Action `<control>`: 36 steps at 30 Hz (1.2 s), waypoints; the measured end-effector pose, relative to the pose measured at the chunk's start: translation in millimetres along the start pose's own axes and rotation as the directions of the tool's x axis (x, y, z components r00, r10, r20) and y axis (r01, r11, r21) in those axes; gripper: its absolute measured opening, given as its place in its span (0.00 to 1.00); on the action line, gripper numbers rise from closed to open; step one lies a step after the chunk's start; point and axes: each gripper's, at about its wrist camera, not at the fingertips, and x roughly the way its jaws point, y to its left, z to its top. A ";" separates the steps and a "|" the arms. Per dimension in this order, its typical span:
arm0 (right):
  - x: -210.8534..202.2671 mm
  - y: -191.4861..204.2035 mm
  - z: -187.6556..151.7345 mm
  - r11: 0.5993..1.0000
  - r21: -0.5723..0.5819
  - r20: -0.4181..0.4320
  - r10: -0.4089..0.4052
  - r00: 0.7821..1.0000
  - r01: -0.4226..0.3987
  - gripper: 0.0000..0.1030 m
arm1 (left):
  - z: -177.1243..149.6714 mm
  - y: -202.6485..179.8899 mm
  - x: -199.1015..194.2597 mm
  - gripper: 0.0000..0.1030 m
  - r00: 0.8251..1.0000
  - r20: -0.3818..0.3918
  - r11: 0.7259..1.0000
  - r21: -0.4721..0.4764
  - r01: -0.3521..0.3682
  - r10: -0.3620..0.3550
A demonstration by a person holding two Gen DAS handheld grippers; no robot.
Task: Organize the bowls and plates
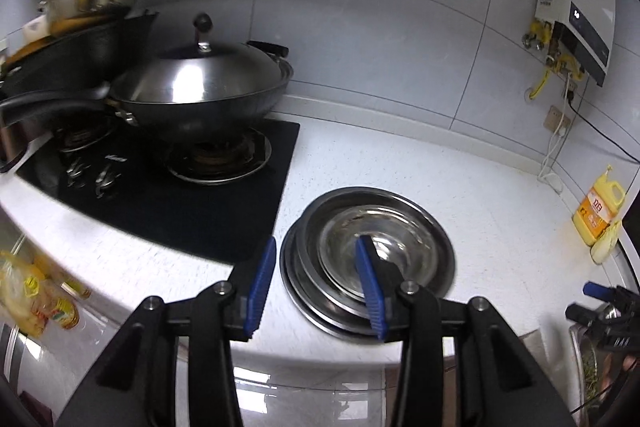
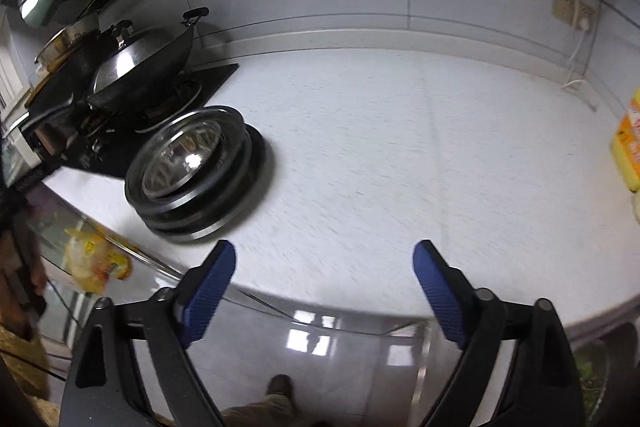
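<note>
The steel bowl (image 1: 378, 251) sits nested atop the stacked plates (image 2: 224, 211) on the bench (image 2: 400, 147) beside the stove (image 1: 160, 195), both the left hand-held gripper (image 1: 316, 287) and right hand-held gripper (image 2: 324, 291) spread and empty, suggesting stacking is complete and any further dish must be sought.

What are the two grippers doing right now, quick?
Left gripper: open, holding nothing, above the stack.
Right gripper: open wide, holding nothing, over the counter.
</note>
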 end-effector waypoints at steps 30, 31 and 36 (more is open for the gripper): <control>-94.1 -5.3 -76.0 0.969 0.110 0.128 -0.235 0.963 0.222 0.99 | -29.2 -23.3 -120.2 0.38 0.985 0.125 0.964 0.253 0.081 -0.115; -96.0 -2.7 -77.5 0.966 0.113 0.125 -0.246 0.961 0.232 0.99 | -30.8 -23.4 -118.1 0.38 0.986 0.116 0.963 0.255 0.084 -0.117; -101.9 2.1 -84.7 0.959 0.138 0.117 -0.263 0.958 0.247 0.99 | -42.0 -22.1 -117.1 0.38 0.975 0.116 0.955 0.250 0.157 -0.191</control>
